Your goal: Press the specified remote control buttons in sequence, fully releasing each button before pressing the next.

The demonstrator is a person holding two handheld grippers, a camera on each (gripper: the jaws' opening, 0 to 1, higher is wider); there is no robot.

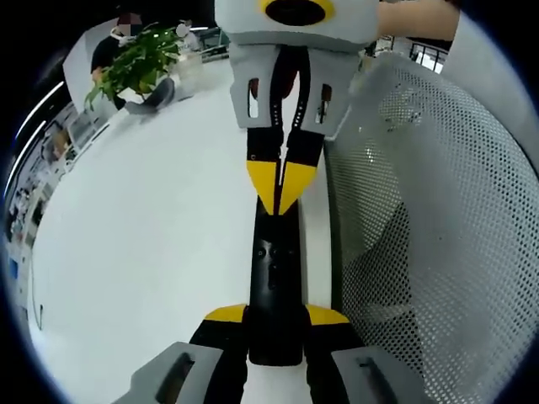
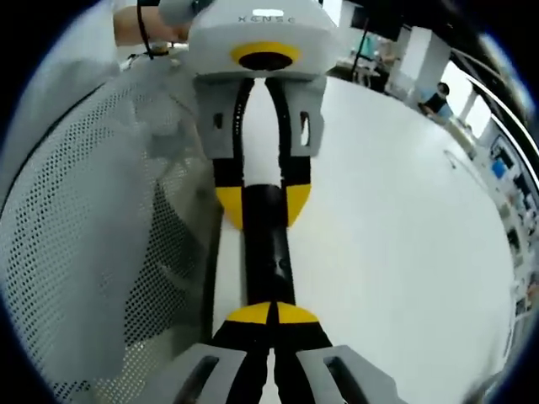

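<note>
A slim black remote (image 1: 274,273) lies lengthwise over the white table (image 1: 143,244). My left gripper (image 1: 276,315) is shut on its near end, one yellow-tipped jaw on each side. From the top of the left gripper view my right gripper (image 1: 282,183) comes down with its yellow tips together, touching the remote's far end. In the right gripper view the right gripper (image 2: 272,313) is shut, its tips resting on the remote (image 2: 268,244). Beyond it the left gripper (image 2: 263,204) clamps the other end.
A grey mesh chair back (image 1: 421,219) stands close beside the remote, on the left in the right gripper view (image 2: 84,244). A potted plant (image 1: 135,63) stands at the table's far end. The table top (image 2: 404,227) stretches wide on the other side.
</note>
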